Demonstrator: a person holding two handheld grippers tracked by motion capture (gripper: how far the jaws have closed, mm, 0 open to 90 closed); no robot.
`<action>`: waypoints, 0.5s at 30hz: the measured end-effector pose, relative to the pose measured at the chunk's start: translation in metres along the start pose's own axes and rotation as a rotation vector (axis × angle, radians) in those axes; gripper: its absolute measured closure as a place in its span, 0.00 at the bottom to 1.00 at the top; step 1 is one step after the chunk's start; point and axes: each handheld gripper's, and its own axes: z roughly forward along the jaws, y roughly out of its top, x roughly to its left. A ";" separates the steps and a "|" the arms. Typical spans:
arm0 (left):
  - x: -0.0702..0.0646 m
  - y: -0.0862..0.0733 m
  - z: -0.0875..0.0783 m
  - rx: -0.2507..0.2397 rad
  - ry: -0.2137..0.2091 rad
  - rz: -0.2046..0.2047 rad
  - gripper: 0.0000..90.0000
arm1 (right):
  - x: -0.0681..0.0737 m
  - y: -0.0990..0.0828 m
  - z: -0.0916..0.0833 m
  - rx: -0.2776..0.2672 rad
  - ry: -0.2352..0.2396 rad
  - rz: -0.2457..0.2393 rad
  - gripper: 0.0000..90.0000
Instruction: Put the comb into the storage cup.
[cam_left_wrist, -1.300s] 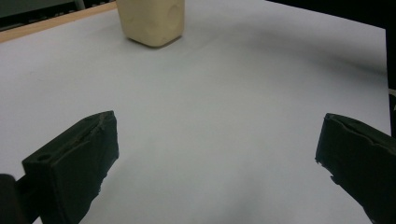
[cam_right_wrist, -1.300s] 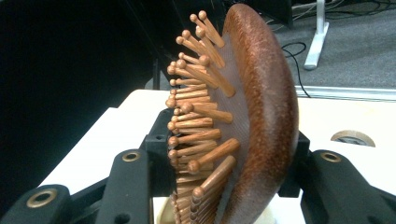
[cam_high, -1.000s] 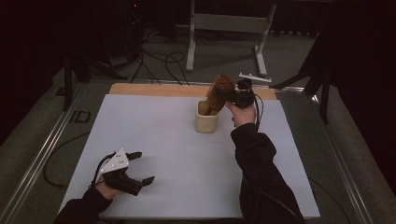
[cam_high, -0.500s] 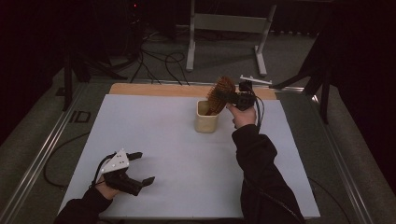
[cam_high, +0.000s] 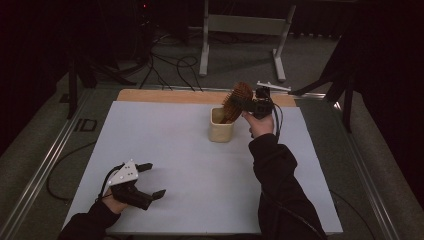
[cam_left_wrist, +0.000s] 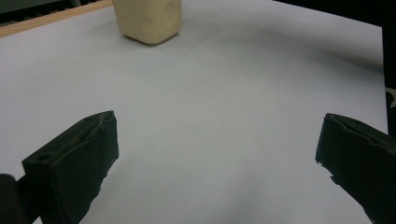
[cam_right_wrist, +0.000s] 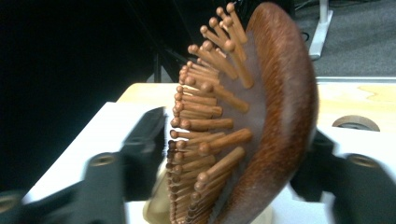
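A brown wooden hairbrush (cam_high: 237, 100) stands head-up in a cream cup (cam_high: 221, 131) at the rear middle of the white mat. My right gripper (cam_high: 248, 103) reaches in level from the right, one jaw on each side of the brush head (cam_right_wrist: 261, 116). Its jaws have just been opening. The left jaw stands just off the bristle tips and the right jaw sits behind the brush's back, so the brush is between them but not pinched. My left gripper (cam_high: 153, 179) rests near the front left of the mat, wide open and empty (cam_left_wrist: 215, 135), pointing toward the cup (cam_left_wrist: 148, 18).
The white mat (cam_high: 175, 150) covers the table, with a wooden strip (cam_high: 165, 95) along its far edge. Metal rails run down both table sides. A stand's legs (cam_high: 240, 45) and cables lie on the floor behind.
Both hands keep their places. In the high view the brush head looks slightly more tilted than a second ago.
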 end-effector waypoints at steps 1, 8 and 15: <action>0.000 0.000 0.000 -0.001 0.000 0.000 0.00 | 0.000 0.000 0.000 0.001 0.005 -0.005 0.29; 0.000 0.001 0.001 0.001 -0.003 0.003 0.00 | -0.005 0.000 -0.005 0.047 0.020 -0.070 0.10; 0.000 0.001 0.000 -0.002 -0.005 0.004 0.00 | -0.009 -0.003 -0.008 0.051 0.032 -0.083 0.10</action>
